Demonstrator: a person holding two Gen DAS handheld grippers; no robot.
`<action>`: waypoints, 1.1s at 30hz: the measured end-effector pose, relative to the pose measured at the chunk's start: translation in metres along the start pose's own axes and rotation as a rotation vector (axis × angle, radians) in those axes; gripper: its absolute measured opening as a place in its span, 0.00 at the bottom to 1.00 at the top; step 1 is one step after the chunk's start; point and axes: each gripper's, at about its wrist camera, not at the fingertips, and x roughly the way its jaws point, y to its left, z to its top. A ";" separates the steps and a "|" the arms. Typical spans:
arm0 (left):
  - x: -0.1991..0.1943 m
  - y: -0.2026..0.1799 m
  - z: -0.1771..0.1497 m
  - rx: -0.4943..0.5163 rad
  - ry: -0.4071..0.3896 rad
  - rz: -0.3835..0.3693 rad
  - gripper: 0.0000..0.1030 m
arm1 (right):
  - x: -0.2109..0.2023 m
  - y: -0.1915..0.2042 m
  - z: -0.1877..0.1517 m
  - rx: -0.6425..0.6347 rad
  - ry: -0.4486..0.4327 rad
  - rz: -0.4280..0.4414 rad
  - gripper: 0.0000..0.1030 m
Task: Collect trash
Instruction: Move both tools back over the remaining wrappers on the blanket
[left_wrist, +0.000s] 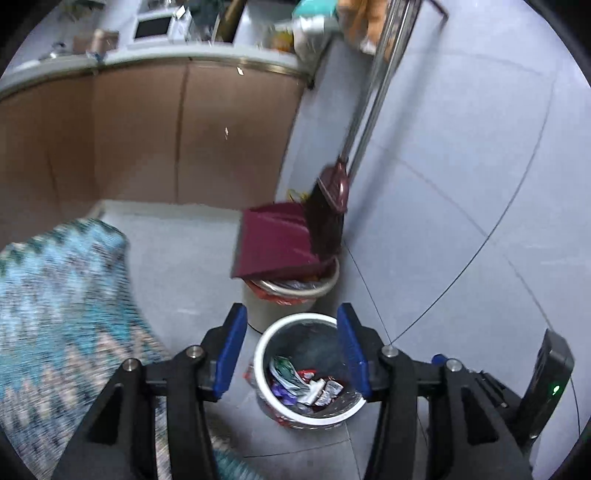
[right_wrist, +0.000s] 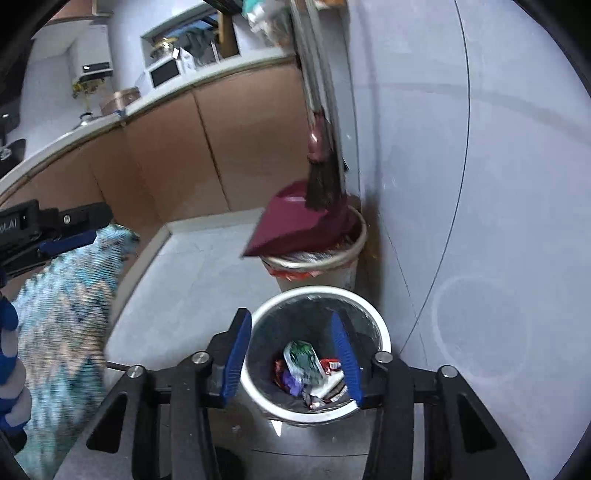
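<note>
A small white-rimmed trash bin (left_wrist: 264, 345) (right_wrist: 384, 332) stands on the grey tile floor, lined with a clear bag and holding several wrappers (left_wrist: 306, 386) (right_wrist: 308, 369). My left gripper (left_wrist: 291, 354) is open and empty above the bin. My right gripper (right_wrist: 295, 360) is open and empty above the same bin. The left gripper also shows at the left edge of the right wrist view (right_wrist: 55, 229).
A second beige bin (left_wrist: 295, 291) (right_wrist: 317, 266) stands behind, with a maroon dustpan (left_wrist: 277, 240) (right_wrist: 299, 221) and broom (left_wrist: 328, 210) (right_wrist: 323, 177) resting on it against the wall. A blue zigzag rug (left_wrist: 55, 302) (right_wrist: 62, 314) lies left. Brown cabinets (left_wrist: 147, 140) are behind.
</note>
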 end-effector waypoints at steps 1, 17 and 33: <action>-0.010 0.000 -0.001 0.002 -0.012 0.013 0.49 | -0.010 0.007 0.002 -0.011 -0.013 0.006 0.45; -0.228 0.038 -0.074 0.054 -0.223 0.277 0.61 | -0.167 0.122 0.002 -0.186 -0.177 0.126 0.68; -0.338 0.066 -0.151 0.011 -0.306 0.439 0.64 | -0.214 0.181 -0.022 -0.271 -0.210 0.204 0.77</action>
